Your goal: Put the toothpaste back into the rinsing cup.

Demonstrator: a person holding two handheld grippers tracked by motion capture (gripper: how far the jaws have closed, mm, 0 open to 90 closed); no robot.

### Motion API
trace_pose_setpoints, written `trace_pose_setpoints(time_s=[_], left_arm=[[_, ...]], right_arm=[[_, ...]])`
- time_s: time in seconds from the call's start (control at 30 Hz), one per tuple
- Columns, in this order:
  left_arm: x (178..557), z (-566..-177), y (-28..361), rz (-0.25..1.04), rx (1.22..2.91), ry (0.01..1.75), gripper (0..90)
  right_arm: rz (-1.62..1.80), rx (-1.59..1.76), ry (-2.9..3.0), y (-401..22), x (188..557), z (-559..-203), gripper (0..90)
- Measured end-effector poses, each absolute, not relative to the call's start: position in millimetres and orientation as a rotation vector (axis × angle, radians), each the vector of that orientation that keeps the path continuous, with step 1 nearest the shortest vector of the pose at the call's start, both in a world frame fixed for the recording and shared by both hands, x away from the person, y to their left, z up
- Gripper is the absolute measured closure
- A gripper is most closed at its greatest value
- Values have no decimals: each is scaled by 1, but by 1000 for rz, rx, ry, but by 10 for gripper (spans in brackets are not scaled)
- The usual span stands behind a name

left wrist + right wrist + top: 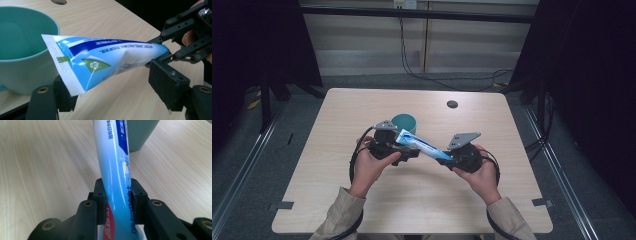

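The light wooden table (412,200) carries a teal cup (406,121) near its middle. Just in front of the cup, a blue-and-white toothpaste tube (422,145) spans the two grippers above the tabletop. It bears a green recycling mark and small Chinese print too fine to read. The right gripper (117,200) is clamped on the tube's cap end. The left gripper (110,85) stands apart around the crimped tail, its pads off the tube.

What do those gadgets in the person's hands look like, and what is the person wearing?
Each hand-held gripper, left and right, is black, with two blocky jaws on linked bars studded with brass-ringed holes. A grey three-cornered plate tops each, and a black cable trails back. The sleeves are beige.
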State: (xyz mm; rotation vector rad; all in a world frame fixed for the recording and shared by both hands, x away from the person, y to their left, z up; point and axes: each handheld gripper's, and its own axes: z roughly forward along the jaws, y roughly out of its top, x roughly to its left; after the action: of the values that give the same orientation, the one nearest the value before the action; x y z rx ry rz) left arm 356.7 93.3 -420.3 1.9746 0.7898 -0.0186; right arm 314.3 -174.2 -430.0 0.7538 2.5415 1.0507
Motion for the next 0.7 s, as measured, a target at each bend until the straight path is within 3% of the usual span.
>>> trace_pose_setpoints(time_s=[0.7], left_arm=[[359,-418,96,-65,1904,877,359]], right_arm=[[1088,730,2514,-161,310,-429,717]])
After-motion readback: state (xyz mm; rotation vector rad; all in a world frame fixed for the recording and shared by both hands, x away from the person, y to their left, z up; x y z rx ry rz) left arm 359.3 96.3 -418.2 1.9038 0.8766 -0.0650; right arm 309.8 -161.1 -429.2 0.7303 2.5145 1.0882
